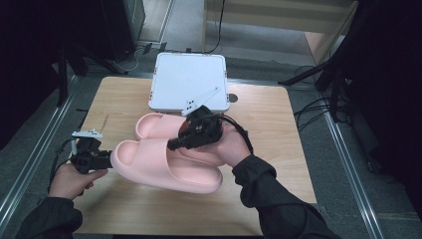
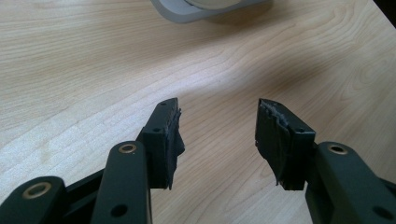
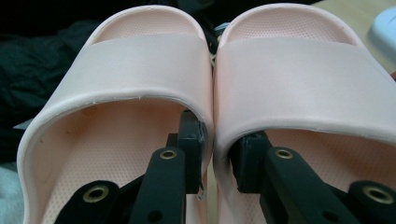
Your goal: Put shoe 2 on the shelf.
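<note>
Two pink slide slippers hang side by side above the wooden table (image 1: pixel 268 124): the near slipper (image 1: pixel 164 167) (image 3: pixel 140 65) and the far slipper (image 1: pixel 154 124) (image 3: pixel 299 70). My right gripper (image 1: pixel 196 132) (image 3: pixel 215 149) has one jaw inside each slipper and is shut on their two touching side walls, pressing them together. My left gripper (image 1: pixel 99 159) (image 2: pixel 217 135) is low at the table's left, just beside the near slipper's toe. It stands open with only bare wood between its fingers.
A white square box (image 1: pixel 189 82) sits at the table's far edge, behind the slippers. In the left gripper view a pale grey rounded edge (image 2: pixel 196 9) shows at the top. Dark stands and cables surround the table.
</note>
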Demonstrator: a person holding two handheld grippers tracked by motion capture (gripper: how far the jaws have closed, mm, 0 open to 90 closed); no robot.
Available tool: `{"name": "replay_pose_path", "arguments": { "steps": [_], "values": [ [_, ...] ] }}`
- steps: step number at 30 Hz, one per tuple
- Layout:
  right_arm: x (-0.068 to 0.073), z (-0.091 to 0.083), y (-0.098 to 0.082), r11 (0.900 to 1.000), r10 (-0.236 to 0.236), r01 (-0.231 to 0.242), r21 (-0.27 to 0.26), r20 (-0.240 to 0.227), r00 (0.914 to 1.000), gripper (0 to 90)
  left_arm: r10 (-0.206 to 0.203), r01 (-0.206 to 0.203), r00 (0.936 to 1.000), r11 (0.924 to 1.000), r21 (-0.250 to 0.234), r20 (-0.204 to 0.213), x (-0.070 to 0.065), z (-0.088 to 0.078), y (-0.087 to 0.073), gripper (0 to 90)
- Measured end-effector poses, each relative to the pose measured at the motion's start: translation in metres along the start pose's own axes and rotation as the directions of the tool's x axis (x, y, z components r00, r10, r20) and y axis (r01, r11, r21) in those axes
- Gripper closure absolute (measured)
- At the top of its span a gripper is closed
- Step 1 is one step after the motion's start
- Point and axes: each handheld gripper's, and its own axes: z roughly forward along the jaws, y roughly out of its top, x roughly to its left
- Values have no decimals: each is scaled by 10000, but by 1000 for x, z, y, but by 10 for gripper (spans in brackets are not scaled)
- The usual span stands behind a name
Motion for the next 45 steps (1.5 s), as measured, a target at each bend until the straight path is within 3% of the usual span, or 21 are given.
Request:
{"name": "replay_pose_path", "arguments": {
  "steps": [11,18,22,24,27,31,33,34,35,36,37,38,39,40,41,42,43,45],
  "values": [
    [-9,-32,51,9992,34,8,-399,1062,9943,766,3,-3,10000,10000,-7,19,0,1,1,493],
    [-19,-43,69,9971,262,-145,-752,1570,9873,765,41,-42,10000,10000,49,72,-2,3,2,494],
    [-33,-42,79,9956,768,-622,-705,2269,9709,766,146,-148,9998,9998,140,104,-3,6,2,493],
    [-41,-39,84,9940,1000,-838,-698,2764,9558,766,169,-171,9998,9997,155,128,-3,6,2,493],
    [-52,-37,92,9826,1812,-1544,-1035,3479,9198,768,117,-121,9997,9997,202,205,-3,8,2,494],
    [-65,-35,96,9658,2534,-2035,-1605,4195,8716,769,211,-217,9995,9994,262,218,-4,9,3,494],
    [-73,-34,97,9564,2875,-2276,-1828,4546,8430,769,173,-179,9995,9995,244,251,-4,9,3,494],
    [-76,-33,97,9514,3052,-2431,-1888,4763,8246,769,187,-194,9995,9995,255,258,-4,10,3,494],
    [-76,-33,97,9514,3052,-2431,-1888,4763,8246,769,187,-194,9995,9995,255,258,-4,10,3,494],
    [-84,-32,98,9398,3407,-2688,-2110,5167,7855,768,196,-203,9995,9994,267,258,-5,10,3,494],
    [-87,-32,98,9341,3561,-2800,-2213,5269,7717,768,232,-239,9995,9992,308,227,-5,11,3,494],
    [-87,-32,98,9341,3561,-2800,-2213,5269,7717,768,232,-239,9995,9992,308,227,-5,11,3,494],
    [-95,-30,99,9176,3972,-3063,-2533,5552,7307,767,304,-310,9994,9988,385,183,-6,12,3,494],
    [-97,-29,99,9114,4116,-3181,-2613,5665,7139,767,326,-334,9993,9985,430,196,-6,13,3,494],
    [-100,-27,100,9010,4337,-3363,-2739,5777,6915,767,334,-344,9992,9984,438,217,-7,13,3,494],
    [-103,-26,100,8955,4449,-3445,-2817,5838,6791,767,364,-374,9990,9983,450,242,-7,14,4,494],
    [-107,-23,100,8810,4725,-3685,-2967,5918,6531,767,388,-400,9989,9982,449,258,-8,14,5,494],
    [-113,-19,99,8659,4990,-3854,-3189,6051,6204,766,440,-453,9986,9980,449,297,-8,15,5,494]
  ]
}}
